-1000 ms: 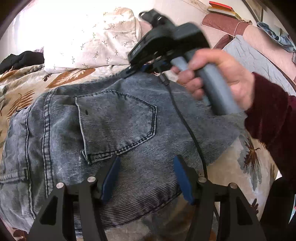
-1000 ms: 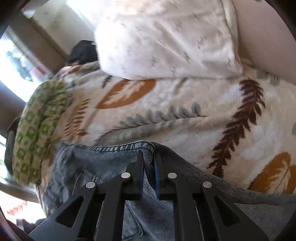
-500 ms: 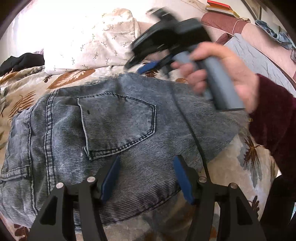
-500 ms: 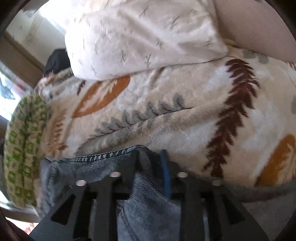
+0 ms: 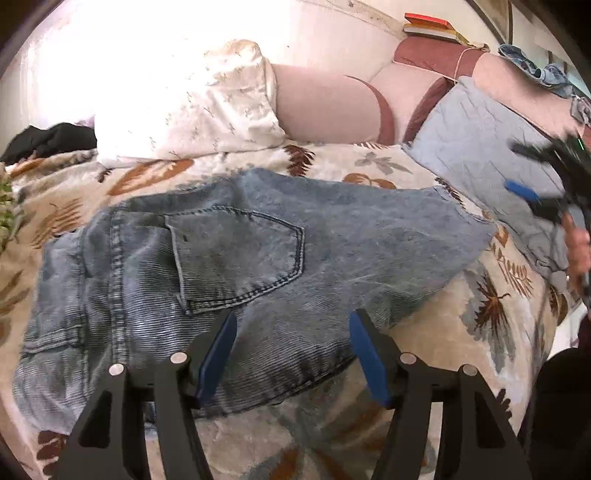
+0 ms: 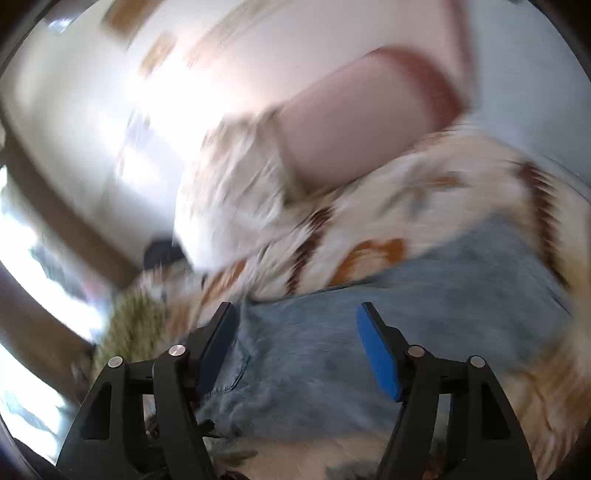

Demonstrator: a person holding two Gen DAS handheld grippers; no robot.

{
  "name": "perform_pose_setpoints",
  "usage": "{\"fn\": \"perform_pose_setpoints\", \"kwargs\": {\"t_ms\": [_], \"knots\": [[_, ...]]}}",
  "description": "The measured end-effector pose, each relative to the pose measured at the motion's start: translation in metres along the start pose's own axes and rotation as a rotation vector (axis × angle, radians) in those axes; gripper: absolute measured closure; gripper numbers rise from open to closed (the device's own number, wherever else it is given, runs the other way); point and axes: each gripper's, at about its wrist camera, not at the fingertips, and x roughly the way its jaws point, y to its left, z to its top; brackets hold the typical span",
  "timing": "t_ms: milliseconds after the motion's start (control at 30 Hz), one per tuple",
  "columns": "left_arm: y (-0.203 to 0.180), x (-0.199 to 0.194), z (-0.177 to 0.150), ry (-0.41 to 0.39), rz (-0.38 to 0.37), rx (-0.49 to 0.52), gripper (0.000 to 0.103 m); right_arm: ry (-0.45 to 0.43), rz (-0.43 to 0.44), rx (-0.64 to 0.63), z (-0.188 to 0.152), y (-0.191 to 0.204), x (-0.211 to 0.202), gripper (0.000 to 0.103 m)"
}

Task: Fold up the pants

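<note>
The right gripper (image 6: 295, 347) has just let go of the jeans (image 5: 236, 280) and pulled away, jaws spread. The jeans lie folded in the middle of the bed (image 5: 491, 317); left gripper (image 5: 291, 350) hovers, jaws spread.

One pair of denim pants (image 5: 258, 266), one back pocket (image 5: 236, 258) showing. Two claws: left claw (image 5: 291, 350), right claw (image 6: 295, 347), two blue pads each. One leaf-print blanket (image 5: 491, 306), one white pillow (image 5: 184, 107), one grey-blue cushion (image 5: 476, 147), two pink bolsters (image 5: 325, 107), one dark garment (image 5: 48, 138), a few books (image 5: 430, 26), exact count unclear.
</note>
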Motion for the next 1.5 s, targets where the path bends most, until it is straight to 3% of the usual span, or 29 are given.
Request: {"fn": "perform_pose_setpoints", "kwargs": {"t_ms": [100,200,267,400,467,667,767,933,1033,1133,1300,1400,1500], "knots": [[-0.001,-0.007,0.006,-0.005,0.028,-0.034,0.037,-0.08,-0.006,0.168,-0.004,-0.057,-0.038,0.028],[-0.007,-0.011,0.021,-0.01,0.061,-0.07,0.036,-0.089,-0.022,0.295,0.0,-0.093,-0.049,0.028],[-0.016,-0.009,0.038,-0.005,0.066,-0.084,0.03,-0.084,-0.015,0.346,0.0,-0.109,-0.049,0.028],[-0.04,0.003,0.074,0.01,0.083,-0.065,0.029,-0.057,0.016,0.436,-0.005,-0.133,-0.045,0.028],[-0.048,0.01,0.085,0.028,0.129,-0.03,0.028,-0.054,0.014,0.451,-0.005,-0.14,-0.046,0.028],[-0.015,0.006,0.064,0.06,0.251,-0.095,0.028,-0.007,0.069,0.378,0.004,-0.137,-0.025,0.028],[0.025,0.0,0.033,0.103,0.38,-0.141,0.028,0.052,0.03,0.361,0.004,-0.136,-0.004,0.028],[0.082,-0.012,-0.007,0.169,0.506,-0.257,0.028,0.122,-0.057,0.371,-0.002,-0.145,0.021,0.028],[0.094,0.004,-0.021,0.209,0.483,-0.277,0.024,0.147,-0.102,0.359,-0.008,-0.147,0.03,0.033],[0.082,0.011,-0.024,0.202,0.546,-0.202,0.022,0.166,-0.178,0.252,-0.012,-0.134,0.036,0.037],[0.086,0.009,-0.027,0.23,0.52,-0.19,0.019,0.214,-0.322,0.046,-0.021,-0.111,0.045,0.045],[0.087,0.008,-0.023,0.241,0.525,-0.206,0.017,0.233,-0.353,-0.001,-0.026,-0.106,0.046,0.045],[0.084,-0.005,-0.013,0.214,0.497,-0.238,0.023,0.206,-0.295,0.056,-0.02,-0.11,0.033,0.042]]}}
